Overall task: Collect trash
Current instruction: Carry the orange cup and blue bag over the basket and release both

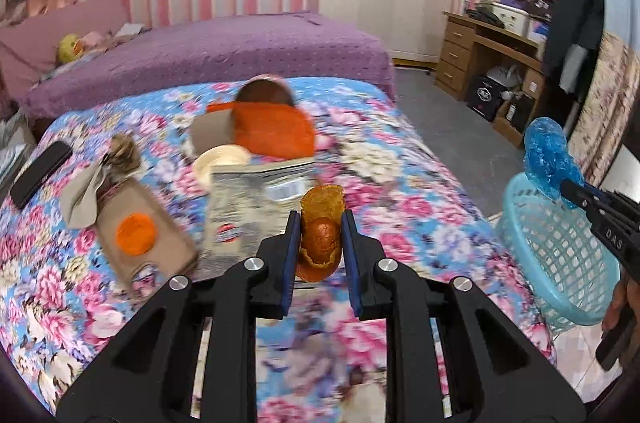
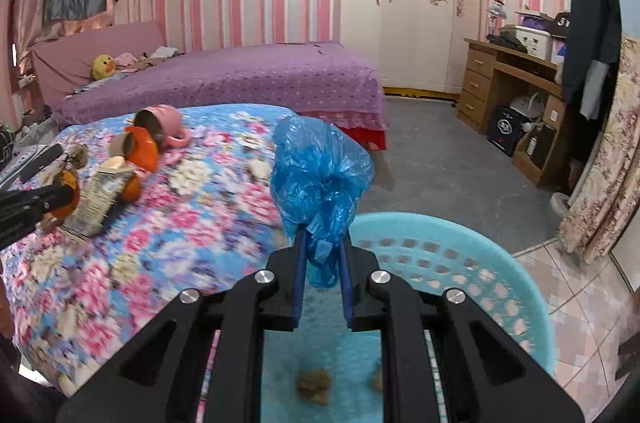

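My left gripper (image 1: 320,219) is shut on a curled orange peel (image 1: 323,243) and holds it above the floral bedspread (image 1: 400,191). At the right edge of the left wrist view, my right gripper (image 1: 570,189) carries a crumpled blue plastic bag (image 1: 548,155) above a light blue mesh basket (image 1: 560,263). In the right wrist view, the right gripper (image 2: 323,239) is shut on the blue plastic bag (image 2: 320,167), directly over the basket (image 2: 480,255). A few brown scraps (image 2: 314,385) lie on the basket's floor. The left gripper (image 2: 64,199) with the peel (image 2: 68,183) shows at the far left.
On the bed lie a silvery wrapper (image 1: 248,211), a cardboard piece with an orange disc (image 1: 136,233), crumpled brown paper (image 1: 84,195), a dark phone (image 1: 40,173), an orange cloth (image 1: 276,131) and a pink mug (image 2: 160,123). A purple bed (image 2: 240,79) and a wooden desk (image 2: 500,83) stand behind.
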